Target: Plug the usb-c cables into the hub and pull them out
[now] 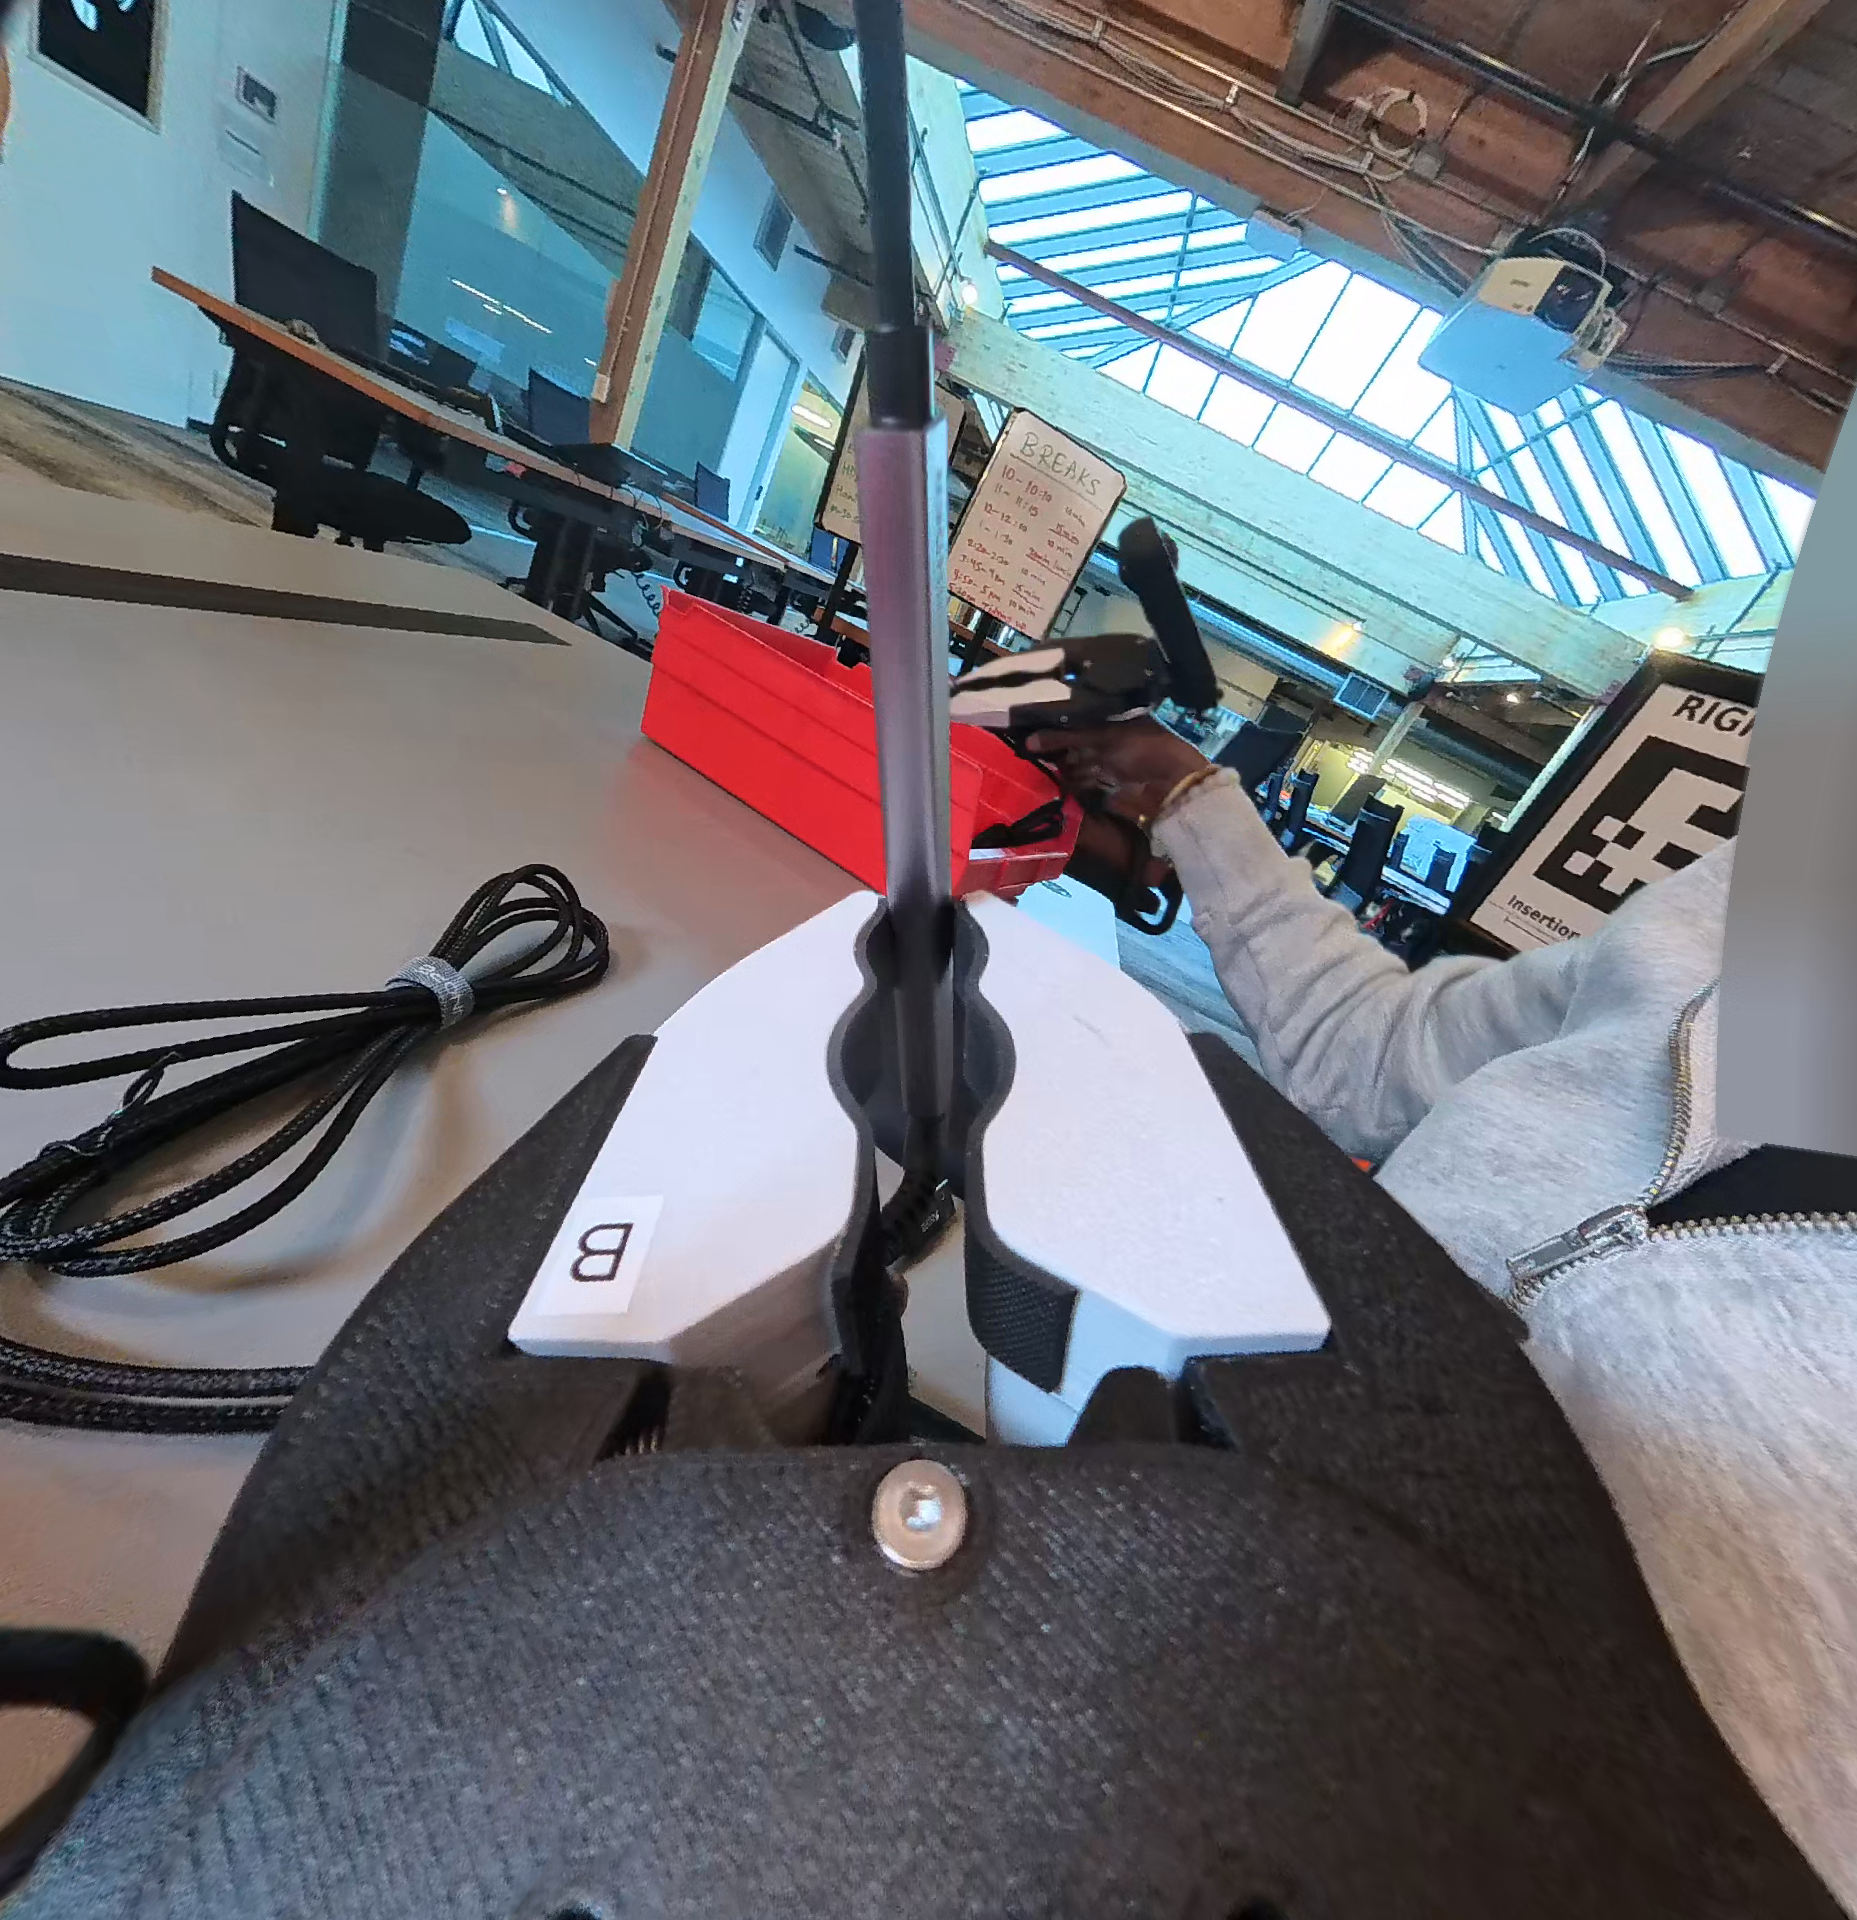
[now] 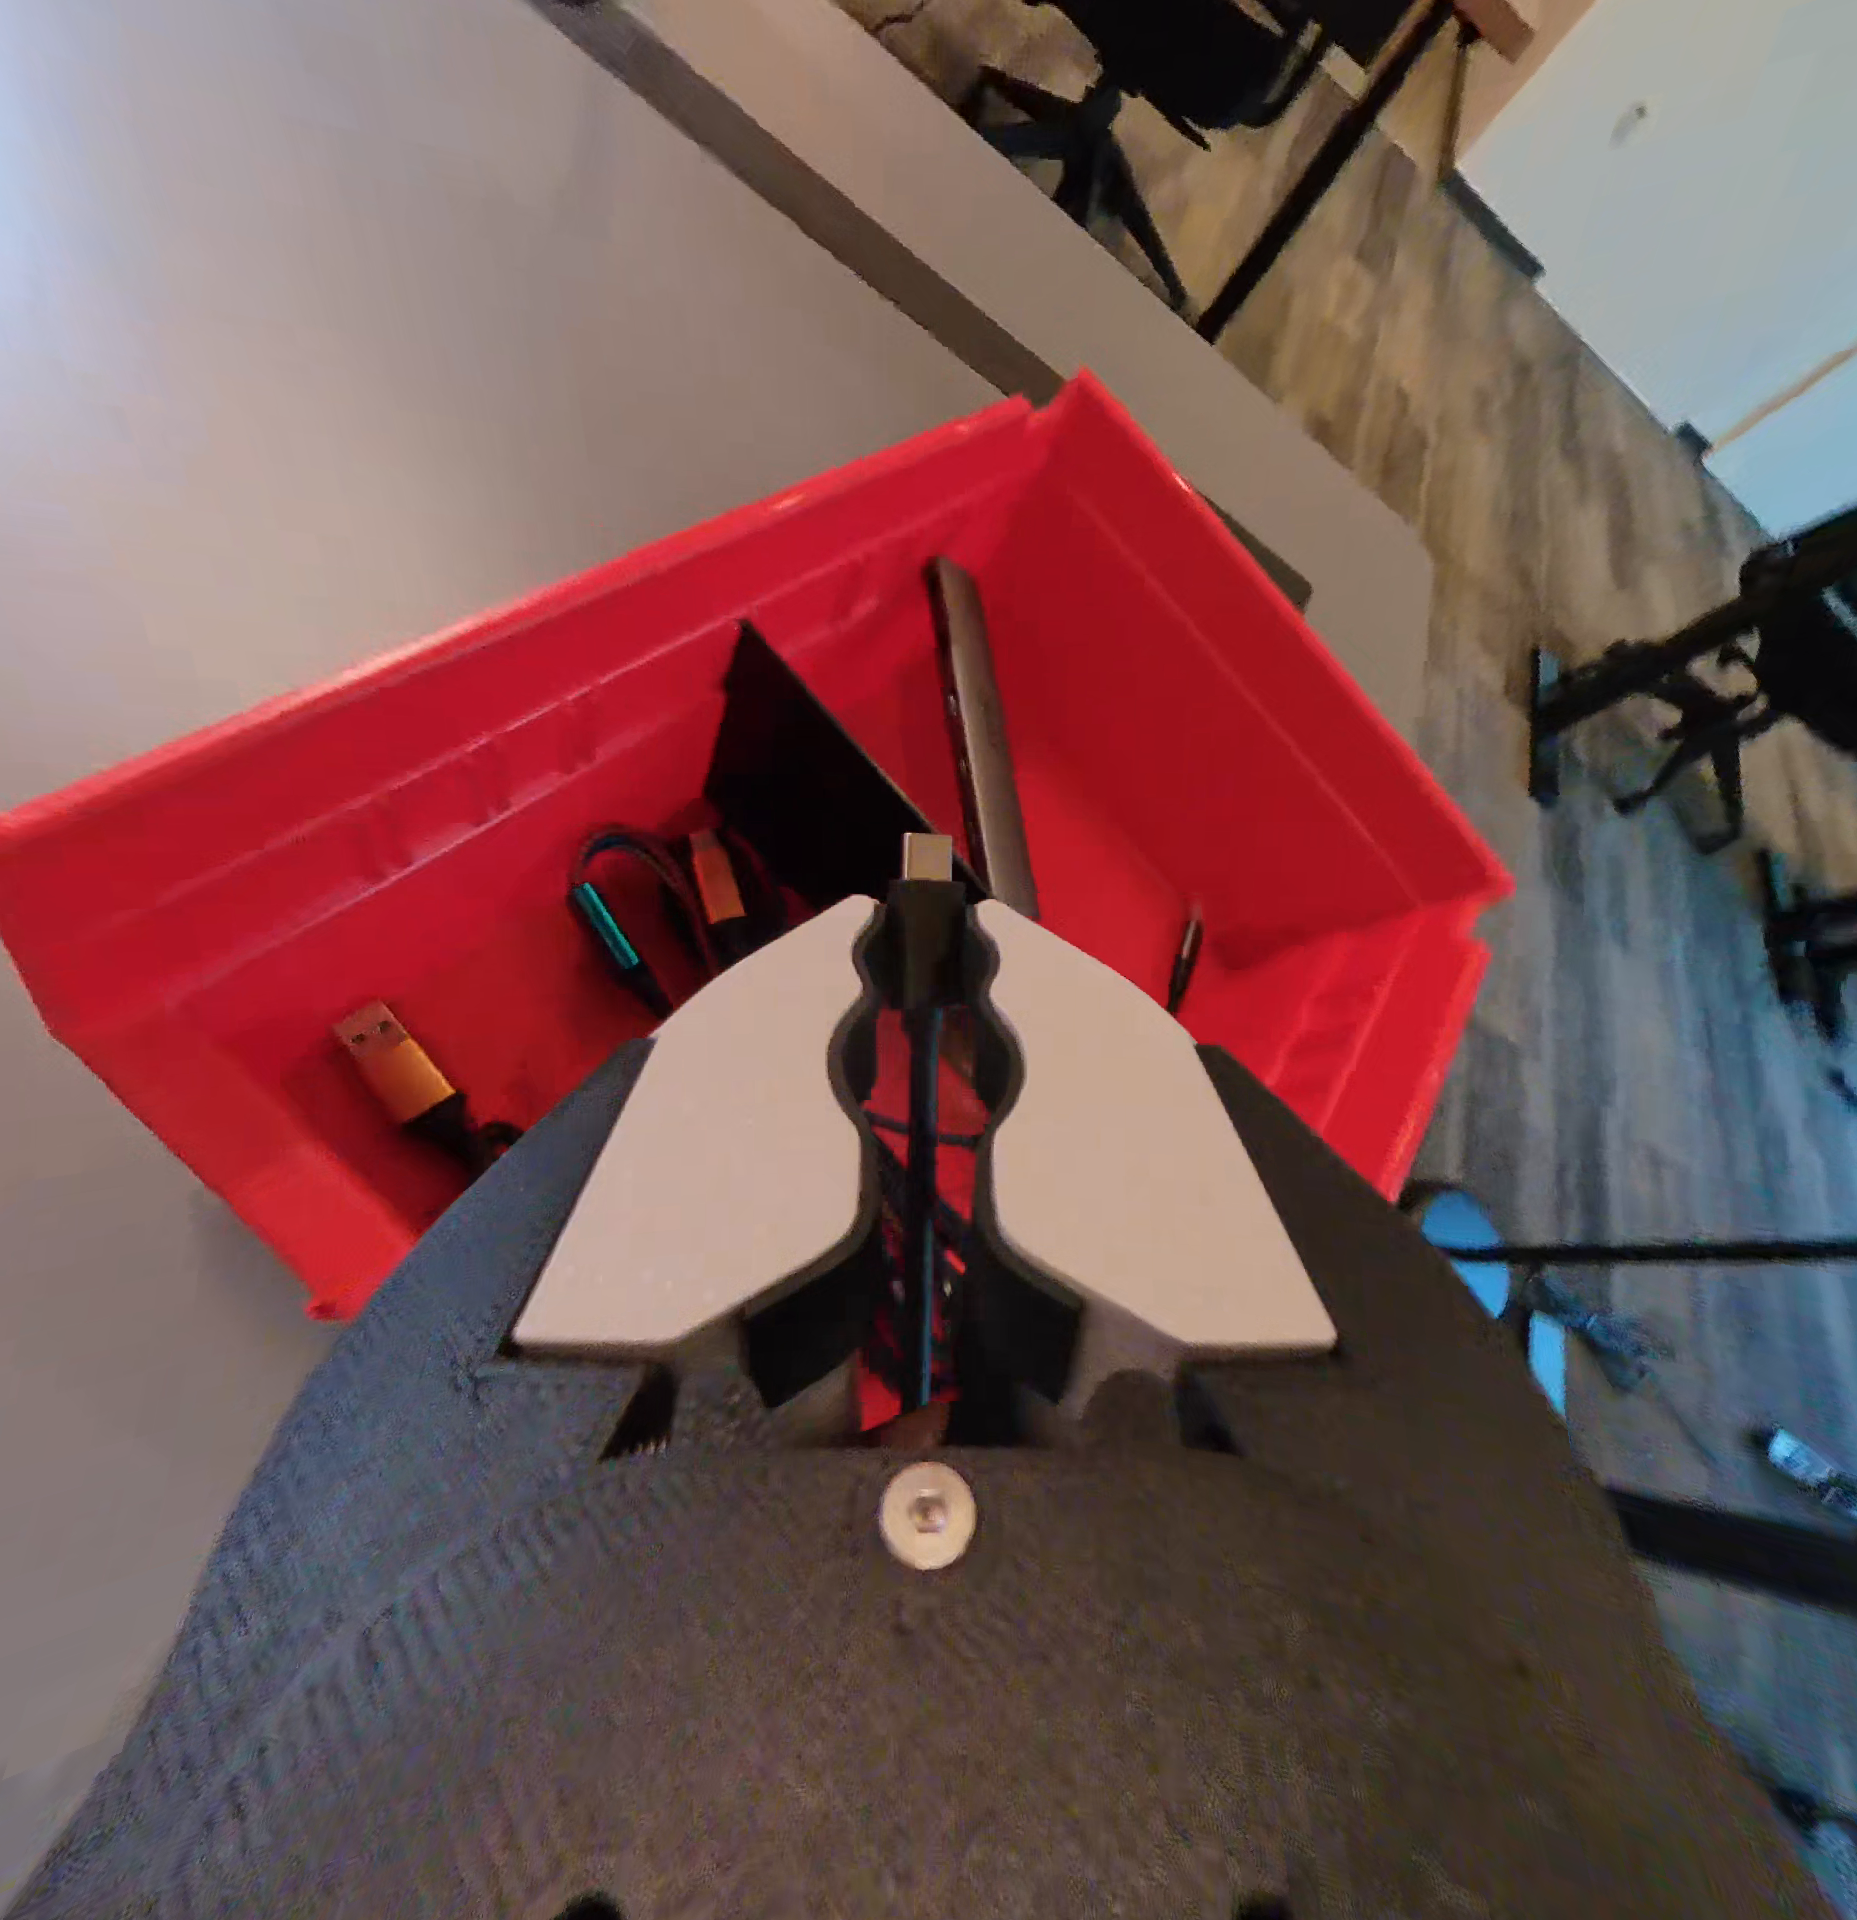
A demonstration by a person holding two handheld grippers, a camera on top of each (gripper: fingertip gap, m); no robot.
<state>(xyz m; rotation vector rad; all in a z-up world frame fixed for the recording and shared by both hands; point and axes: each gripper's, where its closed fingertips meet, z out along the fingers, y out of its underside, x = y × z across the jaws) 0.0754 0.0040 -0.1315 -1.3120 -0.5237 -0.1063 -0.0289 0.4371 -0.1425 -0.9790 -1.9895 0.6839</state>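
Note:
My left gripper (image 1: pixel 908 925) is shut on a slim grey hub (image 1: pixel 903 644), held upright on edge, with a black cord (image 1: pixel 888 156) running off its top end. My right gripper (image 2: pixel 922 914) is shut on a black USB-C plug (image 2: pixel 922 935); its metal tip (image 2: pixel 924 857) sticks out past the fingertips. It hangs over the red bin (image 2: pixel 1215 675). In the left wrist view the right gripper (image 1: pixel 1007 696) shows farther off, held by a hand over the same bin (image 1: pixel 778 727), apart from the hub.
A coiled black braided cable (image 1: pixel 280 1039) lies on the grey table (image 1: pixel 228 727) to the left. The bin holds a black divider (image 2: pixel 799 790), a flat grey slab (image 2: pixel 971 727) and orange-plugged cables (image 2: pixel 394 1049). The table edge runs just beyond the bin. A grey sleeve (image 1: pixel 1371 1018) is at right. Left tips to right tips: about 45 centimetres.

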